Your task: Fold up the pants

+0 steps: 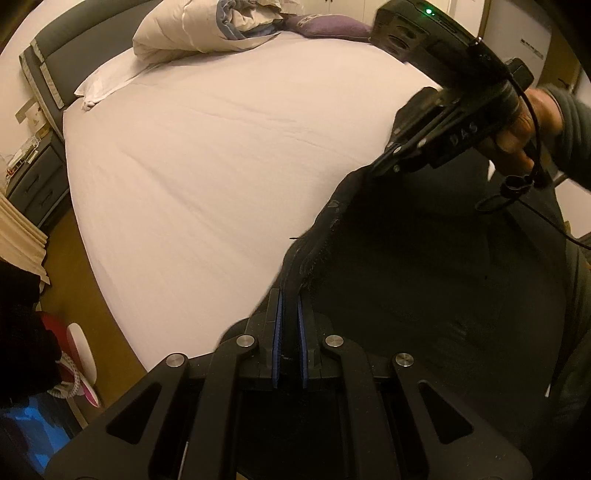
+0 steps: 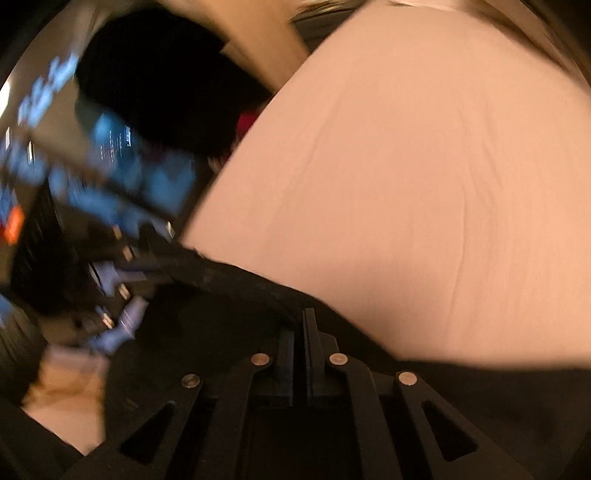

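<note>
black pants (image 1: 424,280) held up off the white bed sheet (image 1: 221,166), one edge stretched between the two tools, the rest hanging dark toward the lower right. left gripper (image 1: 289,314): blue pads (image 1: 277,332) pressed together on that edge, fabric running up between them. right gripper (image 1: 373,171): tips buried in the same edge further along; in its own blurred view the fingers sit close together with cloth at the tips, so it reads as clamped on the pants too. pillows (image 1: 192,33) piled at the head of the bed, nightstand (image 1: 37,177) beside it.

step, as judged: carrying the garment over to lay it out, no fold made yet. next move calls for lowering it flat on the sheet, edge kept taut and both grips held.
</note>
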